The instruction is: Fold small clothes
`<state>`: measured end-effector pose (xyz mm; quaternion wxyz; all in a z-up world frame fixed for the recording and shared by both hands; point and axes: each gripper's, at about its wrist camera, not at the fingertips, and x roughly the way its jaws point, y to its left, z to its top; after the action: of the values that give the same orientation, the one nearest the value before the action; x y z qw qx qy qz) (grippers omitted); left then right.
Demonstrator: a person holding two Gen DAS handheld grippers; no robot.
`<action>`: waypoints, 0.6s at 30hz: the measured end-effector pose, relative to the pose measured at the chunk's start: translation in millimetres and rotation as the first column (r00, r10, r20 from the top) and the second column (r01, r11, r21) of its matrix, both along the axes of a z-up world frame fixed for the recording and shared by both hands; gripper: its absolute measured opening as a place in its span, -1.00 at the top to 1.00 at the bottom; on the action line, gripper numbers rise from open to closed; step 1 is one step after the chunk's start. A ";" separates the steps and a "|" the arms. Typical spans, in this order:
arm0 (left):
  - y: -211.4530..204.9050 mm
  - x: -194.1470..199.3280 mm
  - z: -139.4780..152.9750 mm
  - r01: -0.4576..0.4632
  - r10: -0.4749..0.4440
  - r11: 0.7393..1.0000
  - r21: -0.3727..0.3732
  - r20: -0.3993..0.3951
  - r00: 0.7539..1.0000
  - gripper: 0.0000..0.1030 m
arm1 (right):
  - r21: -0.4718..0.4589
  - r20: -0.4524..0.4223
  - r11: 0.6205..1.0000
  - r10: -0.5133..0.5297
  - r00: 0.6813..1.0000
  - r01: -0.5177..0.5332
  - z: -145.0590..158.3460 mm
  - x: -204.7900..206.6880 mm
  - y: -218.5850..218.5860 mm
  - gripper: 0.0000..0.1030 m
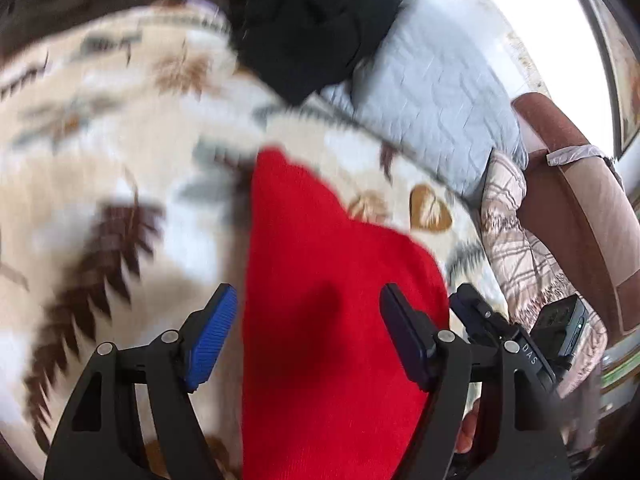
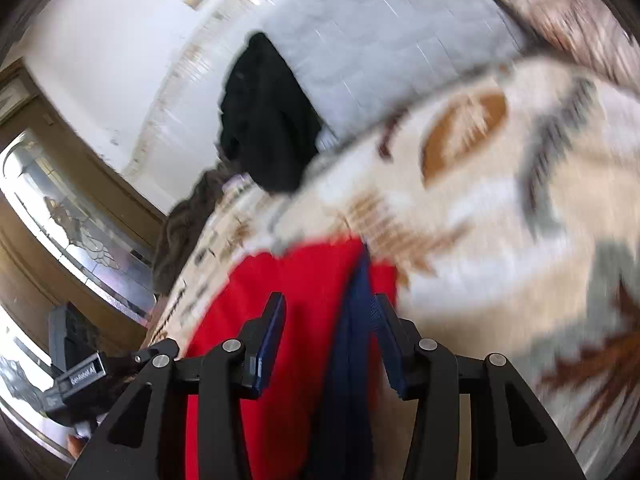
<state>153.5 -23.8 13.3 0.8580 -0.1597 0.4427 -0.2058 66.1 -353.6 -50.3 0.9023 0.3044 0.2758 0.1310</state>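
While both grippers stand released, entries run by size. Leaf-patterned cream fleece blanket [image 1: 120, 152]: work surface. Pale grey quilted cover [image 1: 432, 92]: beyond the blanket. Black crumpled garment [image 1: 316, 28]: well apart, no obstruction. Small red knit garment [image 1: 320, 280] with navy strip [image 2: 352, 340]: flat on blanket, below both tools. Left gripper [image 1: 308, 332]: jaws apart, above the cloth. Right gripper [image 2: 328, 344]: likewise, nothing pinched. Advice: smooth the fold and square its edges before regrasping.

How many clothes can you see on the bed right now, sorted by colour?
Red: 1, red garment with navy trim, lying between both grippers' open jaws
Black: 1, black garment, heaped by the grey pillow
Total: 2
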 end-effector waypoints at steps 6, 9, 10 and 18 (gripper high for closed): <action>-23.2 36.9 -37.2 0.019 -0.009 0.989 0.148 -0.072 0.997 -0.44 | -0.029 -0.050 0.997 0.074 0.996 -0.076 -13.5 34.4 13.0 0.72; -11.2 50.8 -58.0 0.005 0.002 0.999 0.040 -0.176 0.984 -0.50 | -0.135 -0.023 0.989 0.053 0.998 -0.056 -4.0 39.2 21.1 0.83; -7.1 54.0 -61.7 -0.001 0.003 1.000 0.013 -0.198 0.980 -0.53 | -0.164 -0.039 0.985 0.046 0.998 -0.052 -6.0 43.4 23.0 0.83; -5.9 33.7 -44.6 -0.004 0.012 0.998 0.068 -0.112 0.994 -0.54 | -0.142 -0.106 0.990 0.010 0.994 -0.025 -9.4 37.3 12.6 0.55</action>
<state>187.2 -29.7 -31.4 0.8373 -0.1439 0.4965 -0.1779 103.4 -341.0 -59.8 0.9048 0.2428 0.3345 0.1027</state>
